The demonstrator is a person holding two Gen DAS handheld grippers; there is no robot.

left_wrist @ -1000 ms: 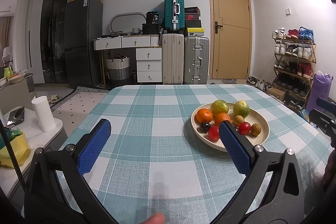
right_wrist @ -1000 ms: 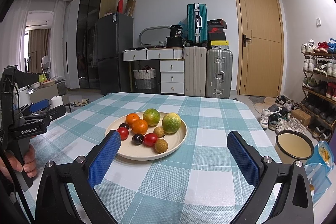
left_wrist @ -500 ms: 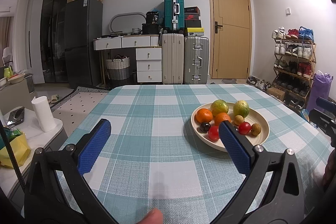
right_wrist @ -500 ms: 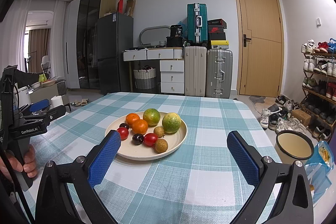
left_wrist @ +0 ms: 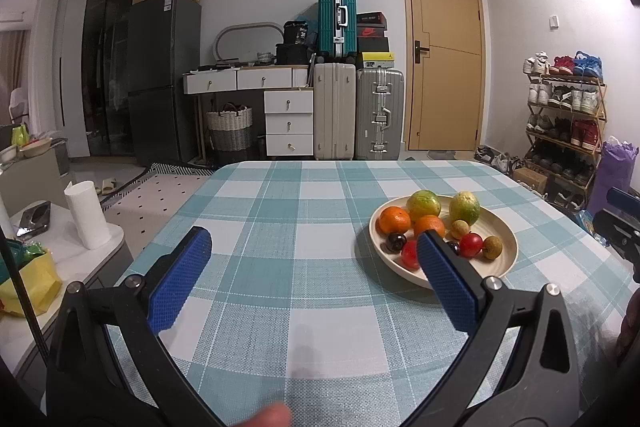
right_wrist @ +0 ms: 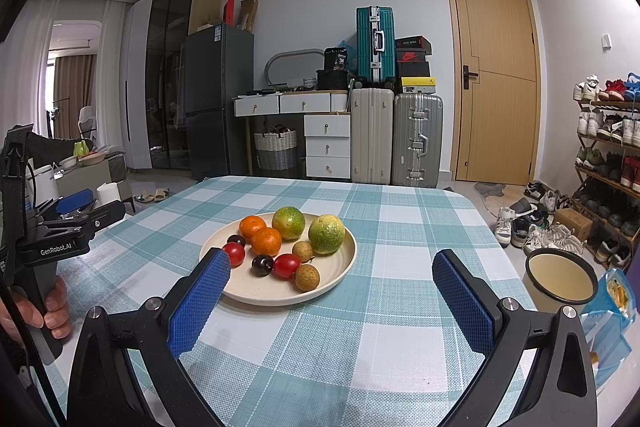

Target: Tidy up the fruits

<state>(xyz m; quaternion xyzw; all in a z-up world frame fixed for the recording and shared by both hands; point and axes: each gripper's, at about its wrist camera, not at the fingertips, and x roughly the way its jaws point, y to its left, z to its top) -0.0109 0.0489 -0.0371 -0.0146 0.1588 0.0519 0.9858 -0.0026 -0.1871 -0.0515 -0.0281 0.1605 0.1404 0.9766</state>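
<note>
Right wrist view: right claw (right_wrist: pixel 330 281) spread wide, empty, low over the checked counter (right_wrist: pixel 420 239). Just beyond, a cream plate (right_wrist: pixel 344 267) holds small round fruits (right_wrist: pixel 288 247), likely light, firm, prone to rolling; grip each across its middle.

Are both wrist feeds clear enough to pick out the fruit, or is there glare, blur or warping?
Left wrist: sharp, evenly lit, the plate partly behind the left tool. Right wrist: fruit crisp, no glare, right tool open; door bowed by fisheye, corners black.
</note>
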